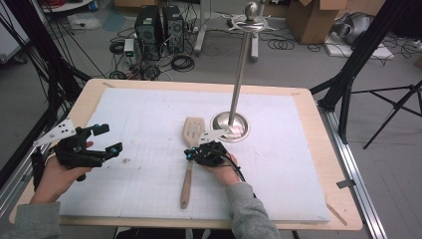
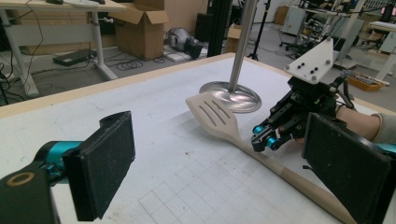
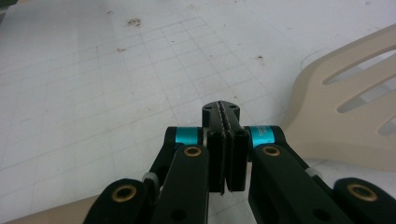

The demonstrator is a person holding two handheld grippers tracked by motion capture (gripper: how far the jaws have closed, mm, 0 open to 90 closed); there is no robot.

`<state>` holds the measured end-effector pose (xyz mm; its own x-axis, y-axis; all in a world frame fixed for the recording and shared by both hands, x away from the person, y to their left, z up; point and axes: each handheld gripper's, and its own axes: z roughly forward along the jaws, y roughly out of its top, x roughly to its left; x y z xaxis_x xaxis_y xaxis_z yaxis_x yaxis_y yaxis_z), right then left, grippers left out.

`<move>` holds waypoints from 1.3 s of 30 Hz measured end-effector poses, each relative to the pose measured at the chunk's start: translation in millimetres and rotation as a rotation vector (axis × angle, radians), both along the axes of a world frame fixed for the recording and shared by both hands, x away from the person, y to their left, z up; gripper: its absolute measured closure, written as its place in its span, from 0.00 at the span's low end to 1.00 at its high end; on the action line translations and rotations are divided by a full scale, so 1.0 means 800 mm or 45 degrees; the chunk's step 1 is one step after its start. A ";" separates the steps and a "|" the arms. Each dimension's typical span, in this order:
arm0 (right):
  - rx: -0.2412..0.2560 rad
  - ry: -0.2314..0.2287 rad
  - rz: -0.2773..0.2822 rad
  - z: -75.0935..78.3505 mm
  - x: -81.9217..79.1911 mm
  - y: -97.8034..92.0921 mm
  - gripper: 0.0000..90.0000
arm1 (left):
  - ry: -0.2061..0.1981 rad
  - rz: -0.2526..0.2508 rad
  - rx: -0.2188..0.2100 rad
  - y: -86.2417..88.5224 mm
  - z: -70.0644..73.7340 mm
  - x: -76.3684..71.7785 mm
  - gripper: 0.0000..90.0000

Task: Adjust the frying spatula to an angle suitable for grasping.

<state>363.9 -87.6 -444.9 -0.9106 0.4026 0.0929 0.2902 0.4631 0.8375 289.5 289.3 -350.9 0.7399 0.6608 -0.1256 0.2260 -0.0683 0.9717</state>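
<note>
Spatula [image 1: 189, 154]: laid flat on the white mat [image 1: 149, 119] at mid-table, long axis run 12 to 6 o'clock, slotted blade pointed at 12, toward the metal stand [image 1: 230, 124] at its 1 o'clock. Right gripper [image 1: 191, 155]: jaws pressed together over the handle; whether the handle is pinched is hidden. Left gripper [image 1: 110, 138]: jaws held wide apart, empty, well apart at 9 o'clock. Handle end cut off in the left gripper view.
</note>
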 end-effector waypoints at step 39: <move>-0.217 0.003 -0.010 0.004 -0.002 0.011 1.00 | 0.001 0.031 -0.003 0.010 0.000 -0.008 0.11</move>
<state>362.6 -79.1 -441.7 -0.9072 0.4200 0.0246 0.2961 0.5958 0.7466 282.8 297.3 -351.2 0.7236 0.6784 -0.1276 0.2282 -0.0606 0.9717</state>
